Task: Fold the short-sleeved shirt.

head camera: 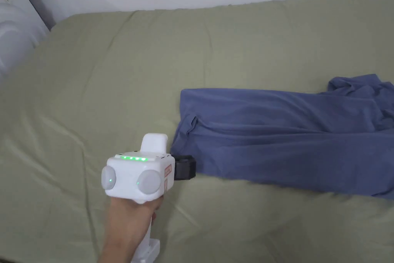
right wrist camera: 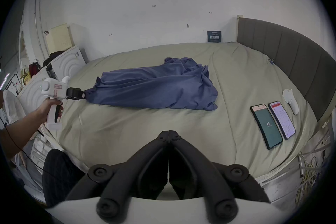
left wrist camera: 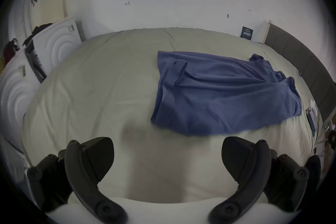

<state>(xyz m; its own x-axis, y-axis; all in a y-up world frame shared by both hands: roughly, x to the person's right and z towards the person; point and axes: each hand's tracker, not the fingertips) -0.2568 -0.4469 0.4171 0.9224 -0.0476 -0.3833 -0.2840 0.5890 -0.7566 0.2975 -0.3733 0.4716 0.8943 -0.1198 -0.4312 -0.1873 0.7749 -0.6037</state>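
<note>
Left hand-held gripper [left wrist camera: 167,160] jaws wide apart, empty, just beside blue short-sleeved shirt [left wrist camera: 223,93] hem corner; right hand-held gripper [right wrist camera: 169,134] jaws closed, empty. Shirt lies rumpled mid-bed [head camera: 115,82].

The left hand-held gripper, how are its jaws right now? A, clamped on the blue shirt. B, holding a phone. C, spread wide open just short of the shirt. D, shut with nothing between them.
C: the left hand-held gripper has its jaws far apart over bare sheet, the blue shirt lying just ahead.
</note>
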